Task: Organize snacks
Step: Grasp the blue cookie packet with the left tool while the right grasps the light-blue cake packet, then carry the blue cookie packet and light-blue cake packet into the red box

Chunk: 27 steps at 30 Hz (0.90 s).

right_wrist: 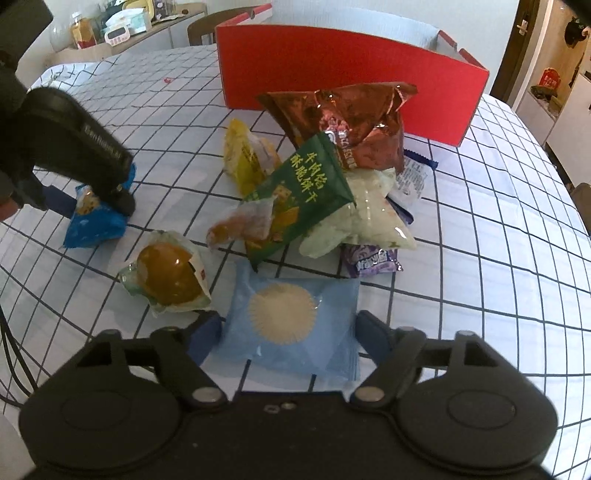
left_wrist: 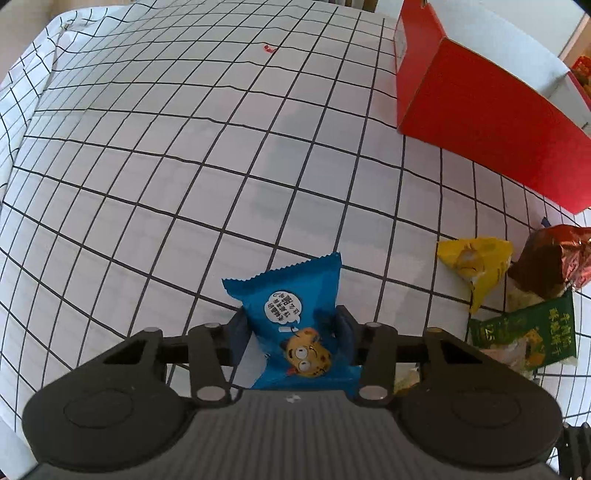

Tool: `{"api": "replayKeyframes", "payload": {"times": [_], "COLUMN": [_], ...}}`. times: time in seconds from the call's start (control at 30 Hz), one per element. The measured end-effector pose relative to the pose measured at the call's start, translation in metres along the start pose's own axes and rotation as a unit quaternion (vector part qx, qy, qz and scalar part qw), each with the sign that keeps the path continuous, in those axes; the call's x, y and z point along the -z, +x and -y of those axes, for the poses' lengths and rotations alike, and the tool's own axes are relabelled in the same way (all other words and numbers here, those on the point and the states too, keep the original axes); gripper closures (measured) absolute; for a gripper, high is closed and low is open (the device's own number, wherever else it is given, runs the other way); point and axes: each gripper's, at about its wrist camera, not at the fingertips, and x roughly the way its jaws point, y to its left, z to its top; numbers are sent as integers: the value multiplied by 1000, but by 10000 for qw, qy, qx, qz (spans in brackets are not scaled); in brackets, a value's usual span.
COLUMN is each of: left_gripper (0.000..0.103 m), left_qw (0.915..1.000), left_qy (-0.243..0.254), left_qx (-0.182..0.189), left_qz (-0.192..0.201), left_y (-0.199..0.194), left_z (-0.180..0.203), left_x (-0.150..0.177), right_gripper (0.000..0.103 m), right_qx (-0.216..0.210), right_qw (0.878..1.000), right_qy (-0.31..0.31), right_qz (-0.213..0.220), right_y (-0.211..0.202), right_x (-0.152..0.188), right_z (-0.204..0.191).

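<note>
One red box (right_wrist: pixel 347 70) stands at the top centre of the right wrist view, and two grippers show, one at the bottom (right_wrist: pixel 286 330) and one at the left (right_wrist: pixel 110 192). About ten snack packets lie across the middle, among them one blue packet (right_wrist: pixel 94 221), one green packet (right_wrist: pixel 299 195), one brown bag (right_wrist: pixel 354 122) and one pale blue packet (right_wrist: pixel 291 325).

I read this as a home dining room: checked tablecloth (right_wrist: pixel 480 229) on the surface, wooden chair (right_wrist: pixel 207 29) behind, sideboard (right_wrist: pixel 155 27) with jars and clutter, interior door (right_wrist: pixel 517 40).
</note>
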Motion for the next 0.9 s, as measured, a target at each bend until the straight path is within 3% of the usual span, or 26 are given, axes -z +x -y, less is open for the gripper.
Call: {"api": "replayKeyframes", "payload": {"times": [0.07,0.23,0.9], "left_gripper": [63,64,65], "left_qw": [10000,9999,9972], "left_qy": [40,71,471], "left_qx": [18,71,545], "left_qz": [18,20,225], "left_y": [-2,-6,-60], "left_z": [-1,-6,-3], "left_x": [2,7,31], "right_gripper": [33,46,49], "right_qx": [-8,-109,-395], "right_qw": [10000,9998,9977], "right_qy": [27,114,338], "right_qz": [24,118,440], "right_y": [-2,-11,-62], "right_x": [1,4,2], "right_z": [2,6,18]}}
